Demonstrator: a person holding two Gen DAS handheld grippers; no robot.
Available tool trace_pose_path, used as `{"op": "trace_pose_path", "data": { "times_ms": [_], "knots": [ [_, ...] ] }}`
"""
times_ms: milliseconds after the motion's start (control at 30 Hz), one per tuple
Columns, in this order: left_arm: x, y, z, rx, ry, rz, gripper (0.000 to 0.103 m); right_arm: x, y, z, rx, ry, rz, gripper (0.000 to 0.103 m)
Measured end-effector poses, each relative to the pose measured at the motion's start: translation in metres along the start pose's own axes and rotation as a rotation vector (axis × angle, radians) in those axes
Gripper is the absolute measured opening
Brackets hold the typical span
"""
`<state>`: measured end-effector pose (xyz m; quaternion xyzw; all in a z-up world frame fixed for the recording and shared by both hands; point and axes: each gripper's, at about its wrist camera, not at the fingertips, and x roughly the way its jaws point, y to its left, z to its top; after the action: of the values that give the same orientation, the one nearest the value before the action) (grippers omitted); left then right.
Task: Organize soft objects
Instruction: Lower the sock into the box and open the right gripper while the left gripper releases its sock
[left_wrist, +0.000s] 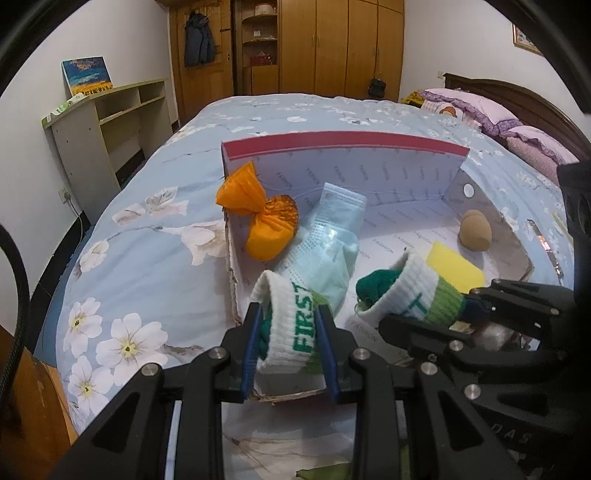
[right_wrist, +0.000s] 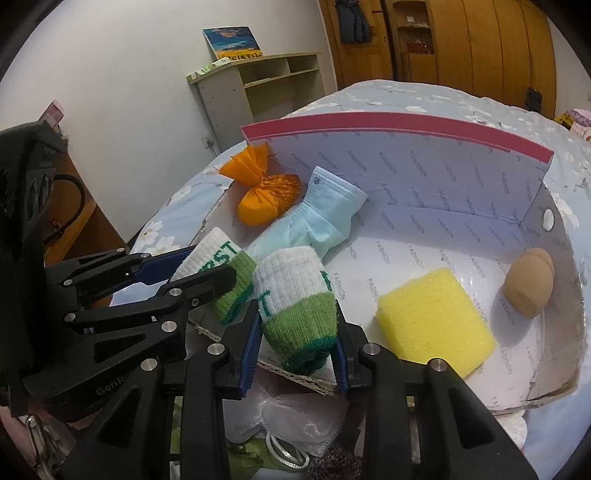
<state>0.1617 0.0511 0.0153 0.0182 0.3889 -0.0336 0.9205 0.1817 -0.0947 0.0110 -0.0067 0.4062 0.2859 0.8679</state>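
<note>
Both claws loaded. Left claw (left_wrist: 290, 334) is pinching one white-and-green sock (left_wrist: 291, 326), cuff end up, "FIRST" lettering facing me, bottom centre of the left view. Right claw (right_wrist: 297, 332) is pinching the second sock (right_wrist: 295, 306) by its green toe end, white cuff pointing up the frame, lower centre of the right view.

Both socks hang over the near edge of the open cardboard box (right_wrist: 406, 155) on the bed (left_wrist: 147, 236). Long axes run roughly parallel, near edge toward far wall, side by side and close; touching or not, I can't tell.

Already inside: orange pouch (left_wrist: 258, 218) and blue face masks (left_wrist: 328, 236) upper left, yellow sponge (right_wrist: 436, 317) and tan makeup sponge (right_wrist: 528, 291) right.

Key relation: the bare box floor lies straight ahead of the right claw, between masks and yellow sponge. The left claw's path ahead is crowded by the masks. My read: release right first, then left beside it.
</note>
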Motion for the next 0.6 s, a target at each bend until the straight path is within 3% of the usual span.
{"op": "trace_pose_path", "data": {
  "times_ms": [400,600],
  "knots": [
    [-0.004,-0.003,0.001,0.005,-0.01,-0.008,0.032,-0.003,-0.01,0.001,0.041,-0.009,-0.01,0.037],
    [-0.007,-0.005,0.001,0.003,-0.008,-0.017,0.033,-0.008,-0.013,0.001,0.058,-0.032,-0.022,0.044]
  ]
}}
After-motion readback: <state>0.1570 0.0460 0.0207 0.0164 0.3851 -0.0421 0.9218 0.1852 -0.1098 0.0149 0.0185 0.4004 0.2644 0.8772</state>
